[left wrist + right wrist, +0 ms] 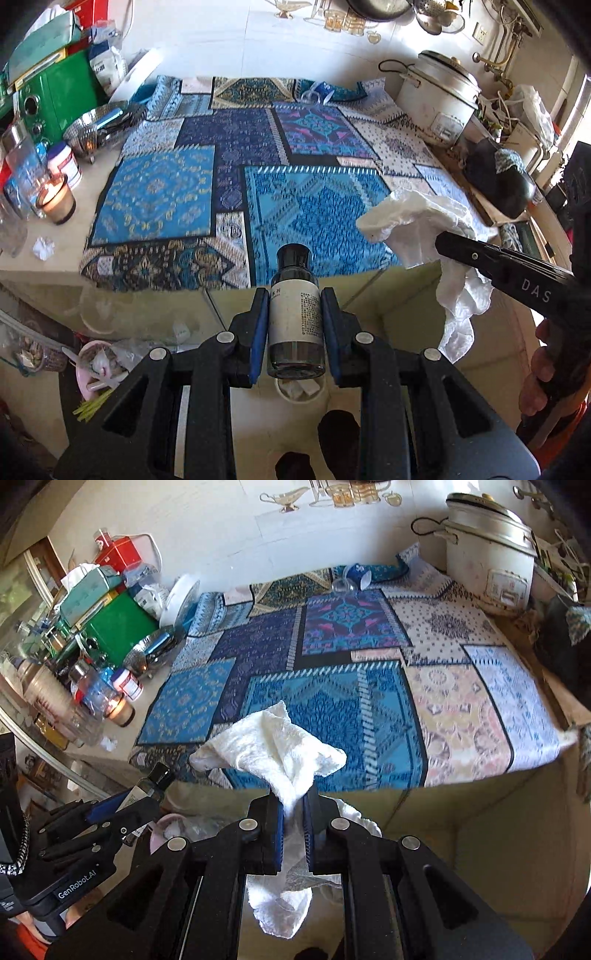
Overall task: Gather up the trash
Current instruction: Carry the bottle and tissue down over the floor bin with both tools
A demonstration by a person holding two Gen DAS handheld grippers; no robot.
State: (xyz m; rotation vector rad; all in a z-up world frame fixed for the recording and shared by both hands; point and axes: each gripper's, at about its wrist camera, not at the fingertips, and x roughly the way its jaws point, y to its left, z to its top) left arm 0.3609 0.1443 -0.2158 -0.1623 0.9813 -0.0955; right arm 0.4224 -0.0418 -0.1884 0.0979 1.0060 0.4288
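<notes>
we carry trash off the worktop (44,266)
left tool (294,317) grips bottle (294,310), right tool (294,812) pinches tissue (273,749); we should release over the bin (301,391).

Counter (55,266): cloth (229,177) spread across the middle. Left of cloth: candle (55,201), jar (66,162), crumpled paper (43,248) nearest the front edge. Right rear corner: rice cooker (439,99). Tipped cup (356,576) laid at cloth's rear.
</notes>
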